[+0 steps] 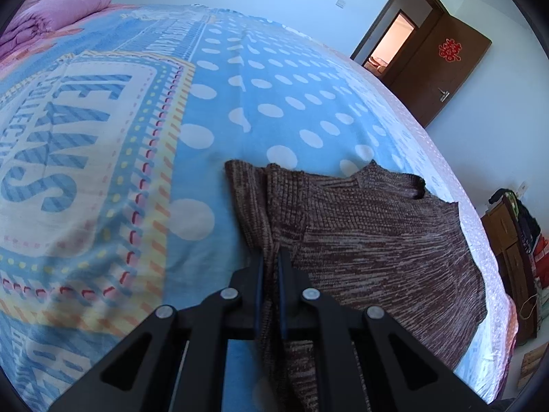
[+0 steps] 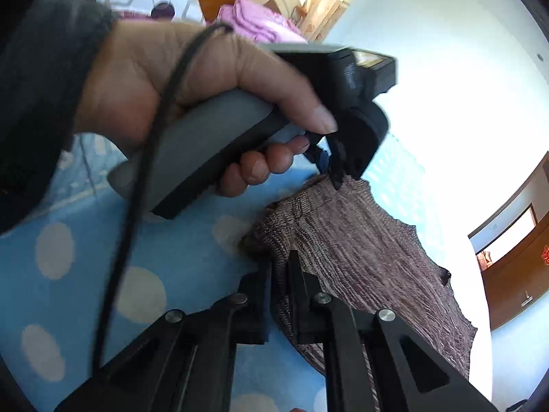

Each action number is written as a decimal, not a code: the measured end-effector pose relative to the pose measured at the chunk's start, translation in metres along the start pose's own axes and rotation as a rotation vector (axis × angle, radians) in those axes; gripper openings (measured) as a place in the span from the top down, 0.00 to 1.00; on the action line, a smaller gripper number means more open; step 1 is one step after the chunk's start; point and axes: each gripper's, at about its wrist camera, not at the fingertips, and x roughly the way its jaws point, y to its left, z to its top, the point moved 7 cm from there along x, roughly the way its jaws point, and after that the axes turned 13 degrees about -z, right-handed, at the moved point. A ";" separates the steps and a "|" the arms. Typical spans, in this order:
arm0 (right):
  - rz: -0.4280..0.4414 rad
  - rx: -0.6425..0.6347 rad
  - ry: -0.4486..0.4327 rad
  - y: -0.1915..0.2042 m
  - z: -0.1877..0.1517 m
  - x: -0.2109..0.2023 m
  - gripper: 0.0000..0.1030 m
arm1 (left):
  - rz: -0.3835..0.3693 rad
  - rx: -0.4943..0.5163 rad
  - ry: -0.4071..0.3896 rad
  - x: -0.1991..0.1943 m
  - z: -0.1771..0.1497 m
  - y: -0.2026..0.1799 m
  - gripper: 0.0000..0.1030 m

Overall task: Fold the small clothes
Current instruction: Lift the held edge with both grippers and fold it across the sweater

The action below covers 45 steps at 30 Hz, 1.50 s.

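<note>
A small brown knitted sweater [image 1: 370, 240] lies partly spread on a blue bedsheet with white dots [image 1: 260, 96]. My left gripper [image 1: 271, 257] is shut on a fold of the sweater's edge, with the fabric pinched between the fingers. In the right wrist view my right gripper [image 2: 279, 261] is shut on another edge of the same sweater [image 2: 357, 254], lifting it off the sheet [image 2: 164, 250]. The person's hand with the left gripper [image 2: 331, 168] shows ahead, its fingers clamped on the sweater's far corner.
A pink quilt [image 1: 51, 10] lies at the head of the bed. A brown door [image 1: 442, 65] stands open in the white wall. A wooden cabinet with clothes [image 1: 514, 233] stands right of the bed. The bed's edge [image 1: 473, 213] runs just beyond the sweater.
</note>
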 end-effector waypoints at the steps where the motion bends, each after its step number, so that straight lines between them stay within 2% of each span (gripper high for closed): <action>1: 0.004 0.017 -0.010 -0.004 0.000 -0.005 0.93 | -0.005 -0.013 -0.001 -0.001 0.000 0.000 0.91; 5: 0.025 0.104 -0.032 -0.027 0.002 -0.016 0.93 | -0.017 -0.067 -0.012 -0.006 0.003 -0.004 0.92; 12: 0.062 0.257 -0.034 -0.068 -0.004 -0.018 0.93 | -0.037 -0.103 -0.063 -0.019 0.016 -0.028 0.92; 17: 0.073 0.331 -0.027 -0.094 -0.014 -0.018 0.93 | -0.028 -0.082 -0.084 -0.020 0.025 -0.053 0.92; 27: 0.120 0.465 -0.027 -0.134 -0.038 -0.029 0.93 | -0.062 -0.022 -0.104 -0.016 0.039 -0.107 0.92; 45: 0.124 0.651 -0.001 -0.206 -0.086 -0.043 0.93 | -0.138 0.068 -0.099 0.015 0.054 -0.197 0.92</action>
